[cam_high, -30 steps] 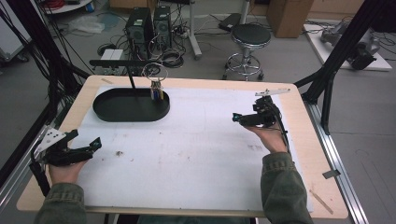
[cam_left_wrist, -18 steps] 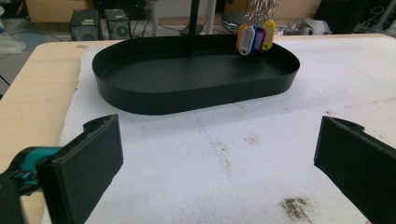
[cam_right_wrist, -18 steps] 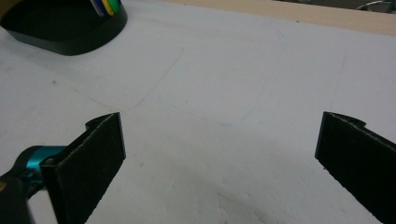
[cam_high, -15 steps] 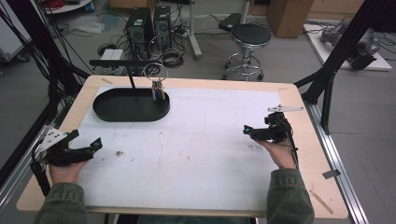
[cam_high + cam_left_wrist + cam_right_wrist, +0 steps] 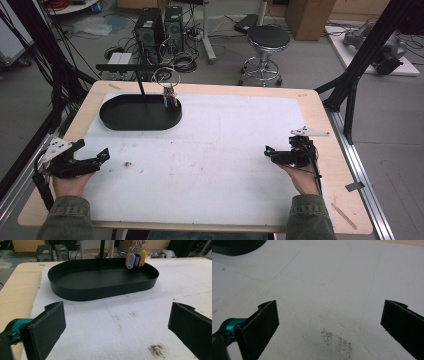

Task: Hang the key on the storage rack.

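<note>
Since the earlier frame, our right gripper [image 5: 272, 156] has drawn back from the far right of the tabletop [image 5: 320, 107] toward the near edge and now lies low over the white mat [image 5: 230, 145], while our left gripper [image 5: 95, 159] holds its station at the near left corner. We observe both sets of fingers [image 5: 45, 330] standing wide apart and empty; the right pair [image 5: 259, 325] frames only bare mat and a dark smudge.

The bunch of coloured plastic key tags on metal rings [image 5: 135, 258] hangs from the black post stand [image 5: 141, 87] over the far end of the black oval metal tray [image 5: 100, 287], well apart from both grippers. We cannot tell whether the tags touch the tray floor.

We judge that both hands are at rest, with no grasp in hand. A next move would call for one gripper to travel forward to the tray and align its open fingers around the tags before closing.
</note>
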A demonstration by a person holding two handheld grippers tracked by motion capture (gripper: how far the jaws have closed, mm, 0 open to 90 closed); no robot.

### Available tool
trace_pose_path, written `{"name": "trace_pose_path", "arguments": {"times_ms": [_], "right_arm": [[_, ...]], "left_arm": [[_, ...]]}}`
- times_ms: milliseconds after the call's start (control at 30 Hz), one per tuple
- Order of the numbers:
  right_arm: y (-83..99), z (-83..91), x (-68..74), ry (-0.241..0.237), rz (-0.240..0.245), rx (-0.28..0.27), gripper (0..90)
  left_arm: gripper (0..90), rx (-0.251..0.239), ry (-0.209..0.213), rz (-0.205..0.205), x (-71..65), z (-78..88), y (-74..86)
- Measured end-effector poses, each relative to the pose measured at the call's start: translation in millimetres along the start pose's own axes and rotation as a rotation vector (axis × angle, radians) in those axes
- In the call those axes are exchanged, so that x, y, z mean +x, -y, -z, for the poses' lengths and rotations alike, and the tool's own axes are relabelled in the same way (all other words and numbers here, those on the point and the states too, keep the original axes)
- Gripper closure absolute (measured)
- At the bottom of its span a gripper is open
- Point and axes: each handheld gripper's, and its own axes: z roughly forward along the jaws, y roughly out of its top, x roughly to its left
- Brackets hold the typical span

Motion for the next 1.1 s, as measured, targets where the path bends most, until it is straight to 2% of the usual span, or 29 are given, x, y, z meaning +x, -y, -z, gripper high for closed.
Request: {"name": "trace_pose_path", "arguments": {"times_ms": [200, 233, 300, 333, 433, 467, 667, 833, 967, 1100], "right_arm": [[10.4, 4.4, 0.0, 0.025, -0.005, -0.033, 0.6], [14.6, 7.0, -1.2, 0.047, -0.018, -0.059, 0.5], [16.3, 7.8, -1.5, 0.054, -0.029, -0.068, 0.6], [22.2, 10.4, -2.5, 0.077, -0.049, -0.096, 0.6], [27.9, 13.0, -3.4, 0.100, -0.077, -0.114, 0.6], [32.8, 16.6, -2.0, 0.114, -0.090, -0.136, 0.6], [42.4, 25.8, 5.2, 0.144, -0.070, -0.160, 0.6], [48.9, 30.6, 6.7, 0.138, -0.069, -0.175, 0.6], [50.7, 36.0, 7.4, 0.141, -0.067, -0.221, 0.6], [50.7, 36.2, 7.5, 0.144, -0.060, -0.222, 0.6]], "left_arm": [[1.7, -0.001, -0.001, 0.000, 0.1, -0.1, 0.0], [1.7, -0.001, 0.000, 0.001, 0.1, 0.0, -0.1], [1.7, 0.000, -0.001, 0.004, 0.0, -0.2, 0.0], [1.7, -0.002, -0.001, 0.006, -0.2, -0.1, 0.1], [1.7, -0.006, 0.002, 0.007, -0.8, -0.2, 0.4], [1.7, -0.006, 0.002, 0.008, -0.7, 0.3, 0.2], [1.7, -0.011, 0.004, 0.013, -0.1, 0.7, 0.2], [1.7, -0.015, 0.005, 0.013, -0.9, 0.7, 0.1], [1.7, -0.013, 0.006, 0.009, -1.2, 0.9, -0.1], [1.7, -0.014, 0.006, 0.011, -1.0, 0.5, 0.0]]}}
